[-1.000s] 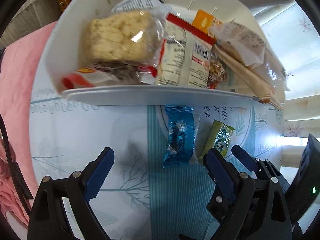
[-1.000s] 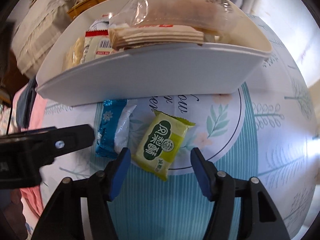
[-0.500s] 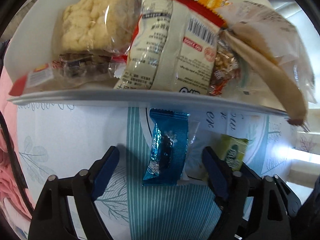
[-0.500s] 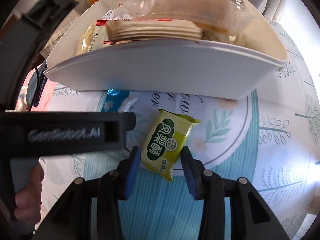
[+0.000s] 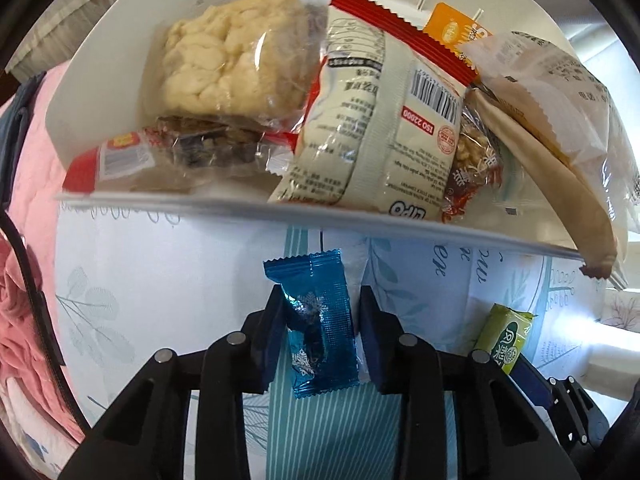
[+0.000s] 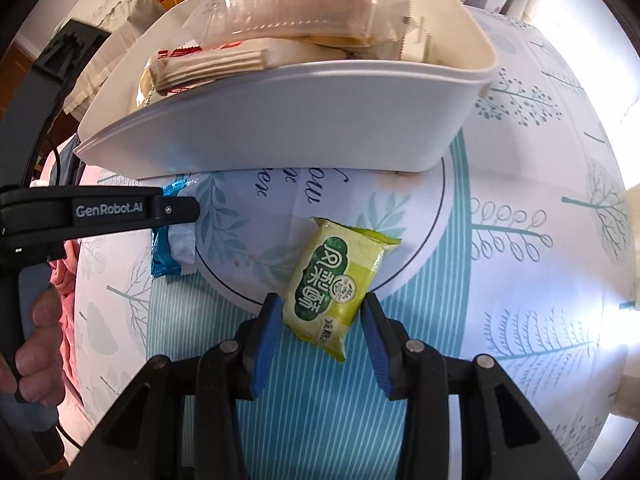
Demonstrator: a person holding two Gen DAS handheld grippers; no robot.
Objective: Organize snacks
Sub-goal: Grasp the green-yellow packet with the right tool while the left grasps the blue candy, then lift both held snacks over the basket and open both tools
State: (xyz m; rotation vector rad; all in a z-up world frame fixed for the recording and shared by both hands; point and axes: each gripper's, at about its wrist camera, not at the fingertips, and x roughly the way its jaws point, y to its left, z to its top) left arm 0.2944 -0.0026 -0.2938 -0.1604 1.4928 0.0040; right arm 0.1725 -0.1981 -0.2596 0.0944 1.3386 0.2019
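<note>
Both tongs have closed in: our left tongs (image 5: 320, 336) now bracket the blue foil-wrapped candy (image 5: 320, 328), jaws just closing, seemingly touching its sides. Our right tongs (image 6: 318, 332) stand half-open around the yellow-green snack packet (image 6: 334, 284), pads apart from it; we should squeeze squarely, then lift toward the white plastic bin (image 6: 300, 120) at twelve o'clock.

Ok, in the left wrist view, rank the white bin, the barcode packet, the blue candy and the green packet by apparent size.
1. White bin, largest by far.
2. Barcode packet.
3. Blue candy.
4. Green packet, smallest as seen, but partly hidden at the edge and the candy is nearer the camera, so 3 and 4 are unsure.
</note>
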